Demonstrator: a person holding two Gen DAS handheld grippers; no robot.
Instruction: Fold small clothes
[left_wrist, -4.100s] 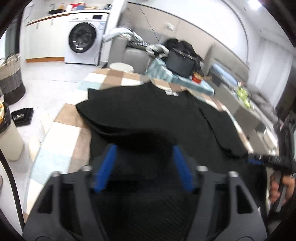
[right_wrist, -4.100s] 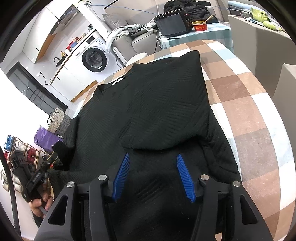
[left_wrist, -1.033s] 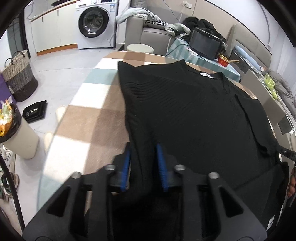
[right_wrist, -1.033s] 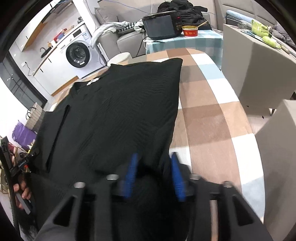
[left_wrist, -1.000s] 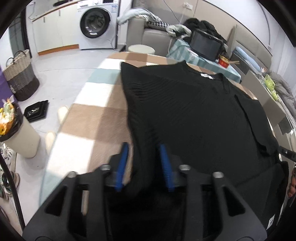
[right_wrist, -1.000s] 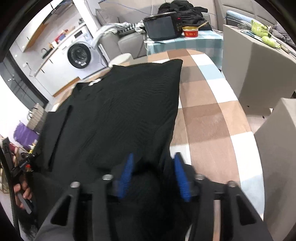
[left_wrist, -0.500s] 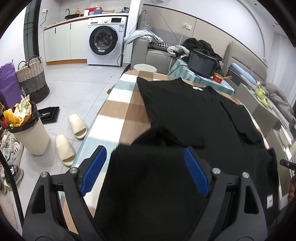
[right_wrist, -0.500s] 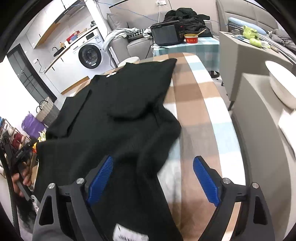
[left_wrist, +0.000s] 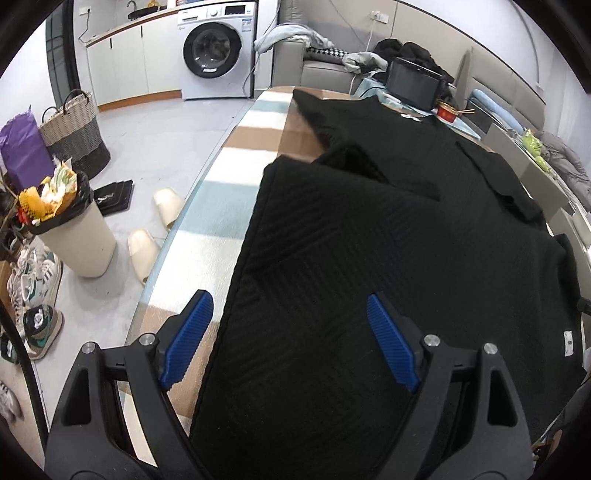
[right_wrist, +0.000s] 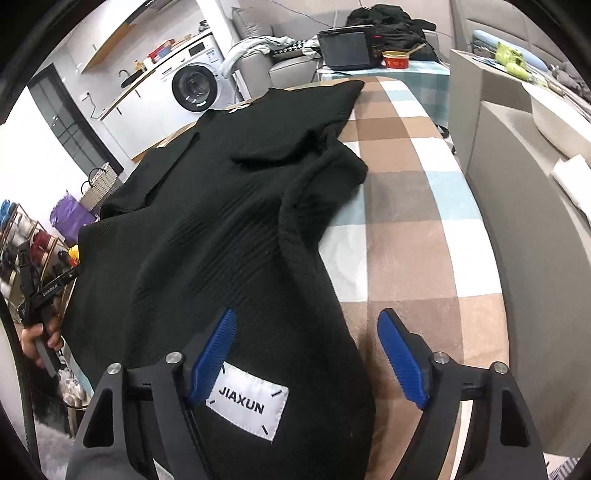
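The black knit garment (left_wrist: 388, 240) was spread over the table (right_wrist: 413, 206), which was covered by a checked cloth, its near hem doubled back over the body. The left gripper (left_wrist: 290, 338) was held above the near left edge of the fabric, jaws wide apart and gripping nothing. The right gripper (right_wrist: 308, 356) was seen with jaws parted after a slight closing; the hem with its white JIAXUN label (right_wrist: 246, 404) lay between them, unpinched.

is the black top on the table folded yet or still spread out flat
Partly folded. The top's near part lies doubled over its far half, with a sleeve end poking out at the fold. It is not yet a compact bundle on the table.
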